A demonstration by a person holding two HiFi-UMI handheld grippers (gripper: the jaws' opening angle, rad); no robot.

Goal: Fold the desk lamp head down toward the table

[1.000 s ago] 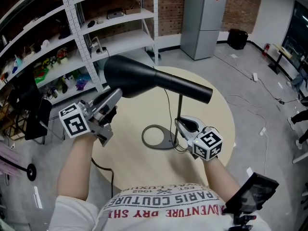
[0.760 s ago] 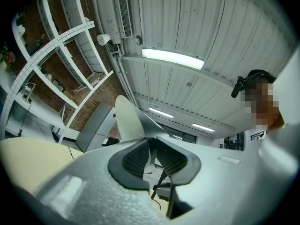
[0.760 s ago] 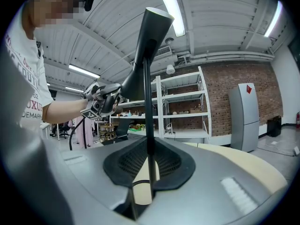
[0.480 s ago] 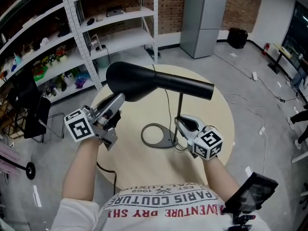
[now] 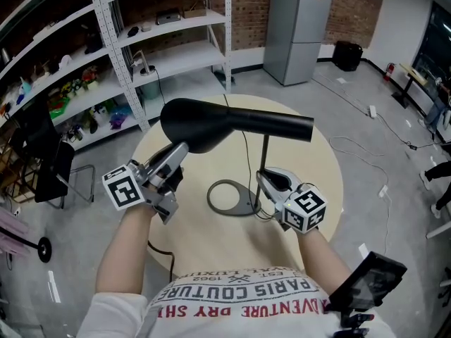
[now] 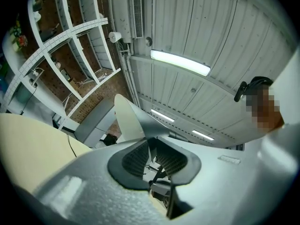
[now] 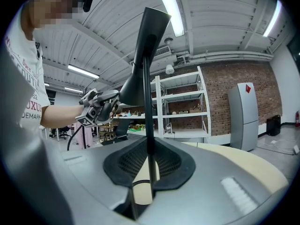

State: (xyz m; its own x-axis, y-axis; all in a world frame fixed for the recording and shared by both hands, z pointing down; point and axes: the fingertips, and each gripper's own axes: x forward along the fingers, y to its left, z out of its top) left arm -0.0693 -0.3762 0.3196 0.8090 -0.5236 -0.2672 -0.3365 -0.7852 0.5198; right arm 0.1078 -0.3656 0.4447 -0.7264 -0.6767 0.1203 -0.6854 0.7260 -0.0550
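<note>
A black desk lamp stands on a round cream table: ring base, thin upright pole, and a long head that widens to a cone on the left. In the head view my left gripper is shut on the cone's lower rim. The left gripper view shows the pale inner rim rising from between the pads. My right gripper is shut on the pole low down; the pole runs between its pads, with the lamp head above.
White metal shelves with small items stand behind the table, and a grey fridge is at the back. The lamp's cord trails across the tabletop. A black chair is at the left, and a dark device at the bottom right.
My left gripper has moved down and slightly right with the cone's rim in it, and the lamp head has tilted lower on that side. The right gripper has stayed on the pole.
</note>
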